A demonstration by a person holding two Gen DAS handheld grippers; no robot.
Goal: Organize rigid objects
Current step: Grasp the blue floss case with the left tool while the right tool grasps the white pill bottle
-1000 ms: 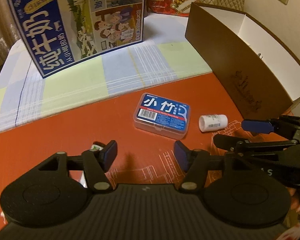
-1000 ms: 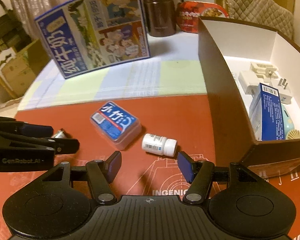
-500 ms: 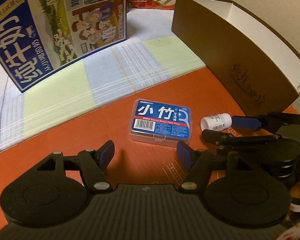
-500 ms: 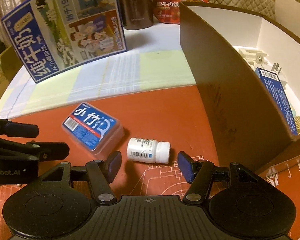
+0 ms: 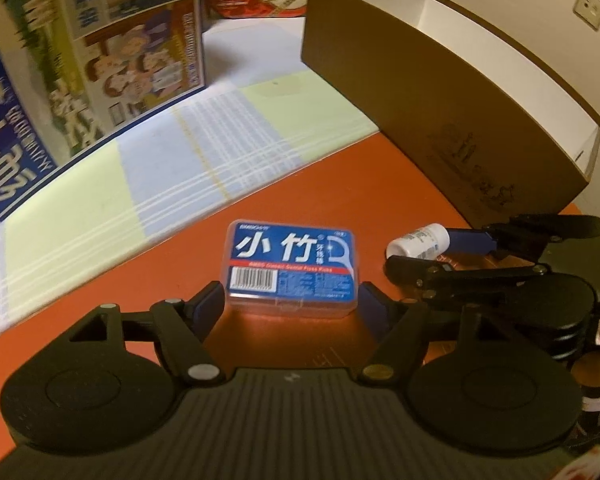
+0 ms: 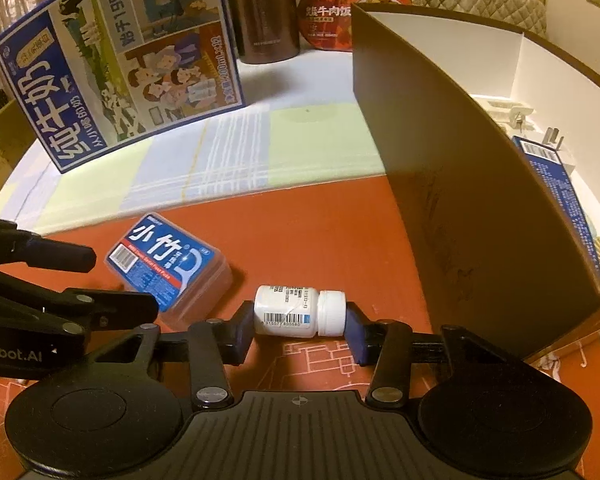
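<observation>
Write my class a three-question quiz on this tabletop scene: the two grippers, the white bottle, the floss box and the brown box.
1. True or false: the white pill bottle stands upright.
2. Which gripper has the floss pick box between its fingers? A left gripper B right gripper
3. Fill in: the brown box is white ____.

Key: 1 false, it lies on its side between the closing right jaws. 2 A; the jaws are opening, pads not pressing. 3 inside.

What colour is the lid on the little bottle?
White, like the little bottle itself; the right wrist view shows it best.
</observation>
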